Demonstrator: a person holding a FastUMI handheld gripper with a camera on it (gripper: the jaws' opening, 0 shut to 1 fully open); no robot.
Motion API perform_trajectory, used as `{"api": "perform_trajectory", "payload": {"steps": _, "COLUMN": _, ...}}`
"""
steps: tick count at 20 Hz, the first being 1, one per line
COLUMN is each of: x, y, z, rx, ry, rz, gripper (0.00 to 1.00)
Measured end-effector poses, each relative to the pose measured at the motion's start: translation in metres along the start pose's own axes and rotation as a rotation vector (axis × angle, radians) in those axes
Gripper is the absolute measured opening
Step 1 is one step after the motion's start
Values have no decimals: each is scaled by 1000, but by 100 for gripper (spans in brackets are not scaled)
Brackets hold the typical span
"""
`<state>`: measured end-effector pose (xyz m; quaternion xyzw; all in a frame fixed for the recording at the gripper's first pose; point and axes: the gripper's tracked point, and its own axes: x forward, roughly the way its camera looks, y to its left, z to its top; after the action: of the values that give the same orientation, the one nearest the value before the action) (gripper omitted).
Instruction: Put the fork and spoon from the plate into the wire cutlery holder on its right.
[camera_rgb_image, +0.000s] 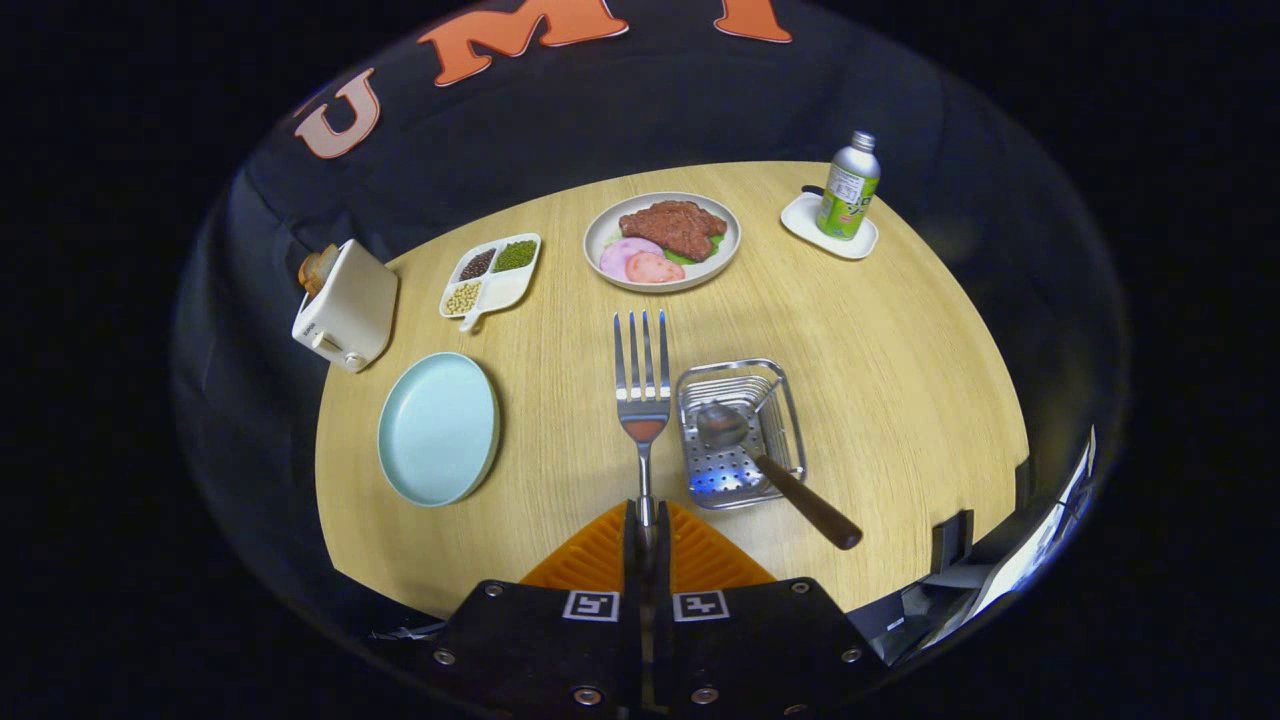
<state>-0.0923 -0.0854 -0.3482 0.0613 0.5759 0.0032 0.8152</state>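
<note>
Round wooden table (880, 400) below me: my gripper (646, 525) is clamped on the fork (642, 385) handle, tines pointing ahead, just left of the wire cutlery holder (790, 400). I see the spoon (770, 465) already inside it, the pale blue plate (437, 428) further left.

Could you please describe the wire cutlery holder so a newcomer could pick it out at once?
On the round wooden table, look right of the fork clamped in the gripper. The wire cutlery holder is the shiny square metal basket with a brown-handled spoon leaning out.
</note>
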Motion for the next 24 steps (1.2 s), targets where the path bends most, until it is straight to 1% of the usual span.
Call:
{"api": "perform_trajectory", "payload": {"steps": 5, "x": 10, "y": -26, "z": -17, "rx": -20, "ry": 65, "rz": -28, "gripper": 5}}
{"api": "perform_trajectory", "payload": {"steps": 10, "x": 18, "y": -39, "z": -19, "rx": -9, "ry": 82, "rz": -35, "gripper": 7}}
{"api": "perform_trajectory", "payload": {"steps": 14, "x": 12, "y": -40, "z": -9, "rx": -6, "ry": 65, "rz": -21, "gripper": 11}}
{"api": "perform_trajectory", "payload": {"steps": 17, "x": 7, "y": -35, "z": 7, "rx": 21, "ry": 10, "rz": 2, "gripper": 14}}
{"api": "perform_trajectory", "payload": {"steps": 18, "x": 3, "y": -31, "z": 16, "rx": 30, "ry": -23, "rz": 17, "gripper": 17}}
{"api": "perform_trajectory", "payload": {"steps": 19, "x": -1, "y": -28, "z": 25, "rx": 31, "ry": -63, "rz": 31, "gripper": 25}}
{"api": "perform_trajectory", "payload": {"steps": 20, "x": -6, "y": -26, "z": 35, "rx": 31, "ry": -106, "rz": 37, "gripper": 30}}
{"api": "perform_trajectory", "payload": {"steps": 21, "x": -12, "y": -26, "z": 45, "rx": 25, "ry": -153, "rz": 40, "gripper": 42}}
{"api": "perform_trajectory", "payload": {"steps": 24, "x": -34, "y": -13, "z": 77, "rx": 26, "ry": -290, "rz": 70, "gripper": 58}}
